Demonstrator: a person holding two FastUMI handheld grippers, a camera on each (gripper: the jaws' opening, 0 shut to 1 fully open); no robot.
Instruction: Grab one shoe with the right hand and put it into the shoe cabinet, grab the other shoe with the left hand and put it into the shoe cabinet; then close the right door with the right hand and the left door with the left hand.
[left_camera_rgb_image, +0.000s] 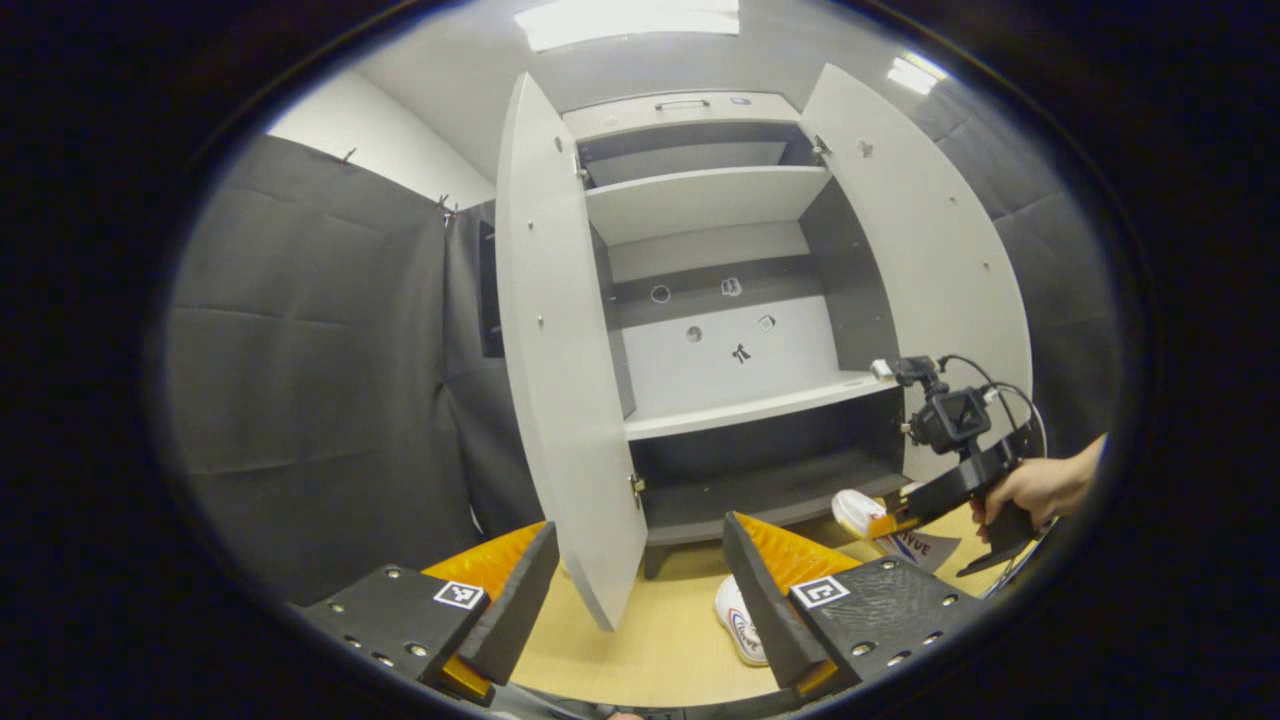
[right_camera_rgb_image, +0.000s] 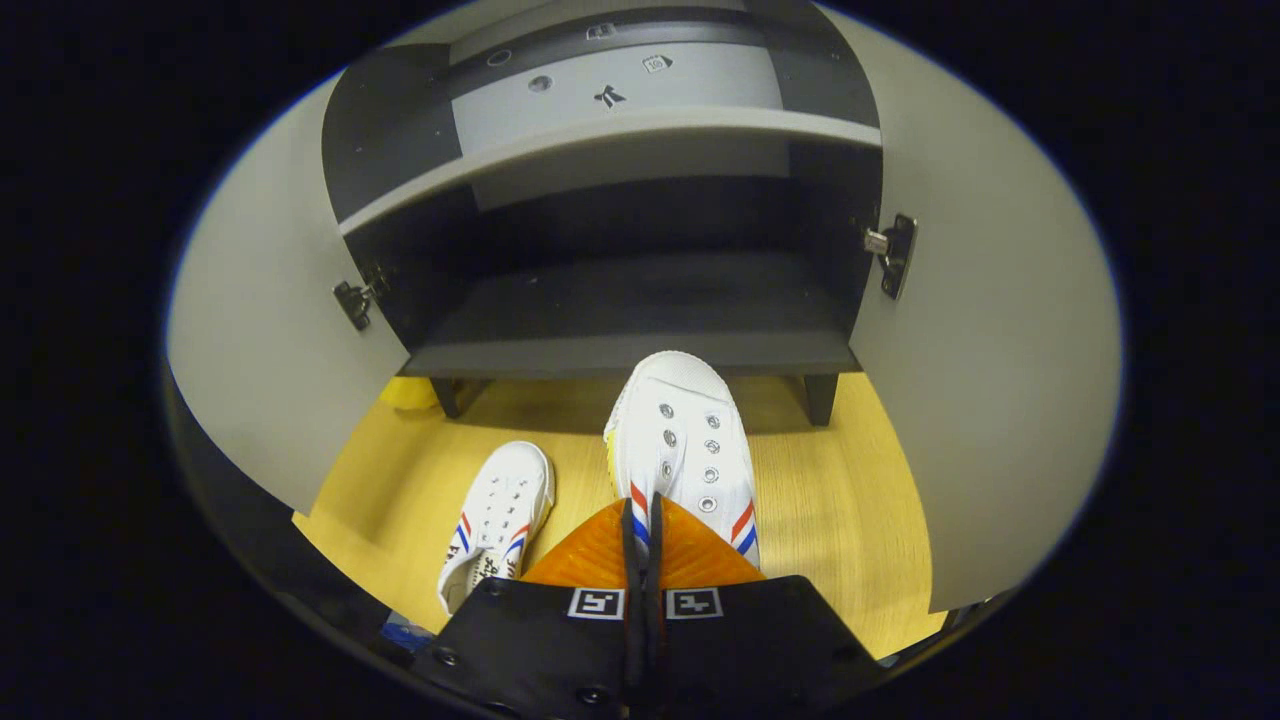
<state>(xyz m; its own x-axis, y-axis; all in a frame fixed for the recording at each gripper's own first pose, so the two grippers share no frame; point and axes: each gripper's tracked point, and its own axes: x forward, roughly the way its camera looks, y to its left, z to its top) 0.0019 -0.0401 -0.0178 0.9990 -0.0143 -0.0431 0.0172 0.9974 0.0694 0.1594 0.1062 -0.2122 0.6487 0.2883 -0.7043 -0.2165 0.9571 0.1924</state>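
The right gripper (right_camera_rgb_image: 640, 520), fingers pinched on a white sneaker (right_camera_rgb_image: 680, 440), held its toe at the shoe cabinet's bottom shelf (right_camera_rgb_image: 630, 352), both doors wide. The second sneaker (right_camera_rgb_image: 497, 520) lay on the floor before the cabinet; the left gripper (left_camera_rgb_image: 640, 590) hung spread.

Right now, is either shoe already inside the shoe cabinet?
No: in the right gripper view one shoe lies on the floor and the held shoe is in front of the bottom shelf.

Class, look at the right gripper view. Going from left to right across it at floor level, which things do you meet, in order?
Left cabinet door → shoe lying on the floor → shoe held in the right tool → right cabinet door.
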